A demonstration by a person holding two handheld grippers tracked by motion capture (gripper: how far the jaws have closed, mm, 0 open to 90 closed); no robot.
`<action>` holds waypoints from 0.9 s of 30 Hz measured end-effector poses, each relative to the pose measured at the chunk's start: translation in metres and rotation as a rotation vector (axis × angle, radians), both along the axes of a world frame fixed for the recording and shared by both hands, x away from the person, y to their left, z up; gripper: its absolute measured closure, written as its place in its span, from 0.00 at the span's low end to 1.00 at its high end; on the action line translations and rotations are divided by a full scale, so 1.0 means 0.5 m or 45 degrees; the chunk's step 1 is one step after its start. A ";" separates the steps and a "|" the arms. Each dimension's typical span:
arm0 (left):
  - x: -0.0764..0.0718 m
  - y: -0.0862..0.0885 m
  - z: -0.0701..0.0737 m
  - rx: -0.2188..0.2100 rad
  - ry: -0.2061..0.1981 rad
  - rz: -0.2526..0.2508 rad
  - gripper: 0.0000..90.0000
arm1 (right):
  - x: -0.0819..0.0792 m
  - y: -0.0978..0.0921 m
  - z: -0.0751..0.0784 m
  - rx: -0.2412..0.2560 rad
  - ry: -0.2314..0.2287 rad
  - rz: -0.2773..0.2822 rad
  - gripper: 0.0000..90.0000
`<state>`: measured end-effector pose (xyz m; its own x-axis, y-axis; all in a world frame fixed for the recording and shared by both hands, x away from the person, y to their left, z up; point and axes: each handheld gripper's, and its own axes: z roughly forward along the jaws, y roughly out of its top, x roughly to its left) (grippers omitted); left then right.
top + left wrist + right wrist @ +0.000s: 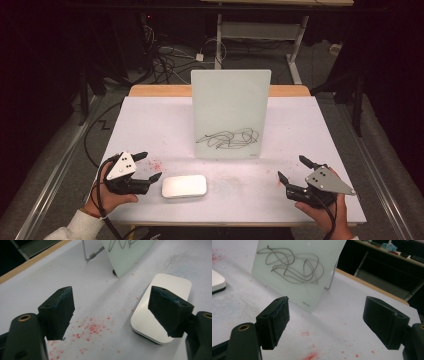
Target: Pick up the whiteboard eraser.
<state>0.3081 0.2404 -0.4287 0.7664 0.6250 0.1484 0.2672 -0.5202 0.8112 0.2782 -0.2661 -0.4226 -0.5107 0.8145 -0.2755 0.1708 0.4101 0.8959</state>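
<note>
Near left of the white table (150,120): left gripper (148,166), jaws spread wide and holding nothing, just beside a flat white eraser block (184,186). Near right: right gripper (296,169), likewise wide open and empty. Centre, farther back: upright glass drawing board (230,114) bearing a black scribble (229,138), red specks (90,330) scattered on the tabletop.
</note>
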 end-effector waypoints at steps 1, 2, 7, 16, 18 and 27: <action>0.001 -0.002 0.001 0.005 0.000 -0.001 0.23 | 0.001 0.001 -0.006 -0.014 0.018 0.011 0.24; 0.002 -0.003 0.002 0.007 0.012 -0.010 0.23 | 0.001 0.001 -0.006 -0.014 0.018 0.011 0.24; 0.002 -0.013 0.011 0.065 0.040 -0.047 0.23 | 0.000 0.009 -0.013 -0.050 0.046 0.033 0.24; 0.012 -0.079 0.035 0.260 0.217 -0.194 0.23 | 0.005 0.027 -0.020 -0.082 0.080 0.063 0.24; 0.019 -0.101 0.031 0.328 0.278 -0.236 0.22 | 0.008 0.031 -0.022 -0.085 0.086 0.072 0.24; 0.045 -0.184 -0.001 0.514 0.393 -0.372 0.21 | 0.015 0.041 -0.031 -0.126 0.125 0.108 0.25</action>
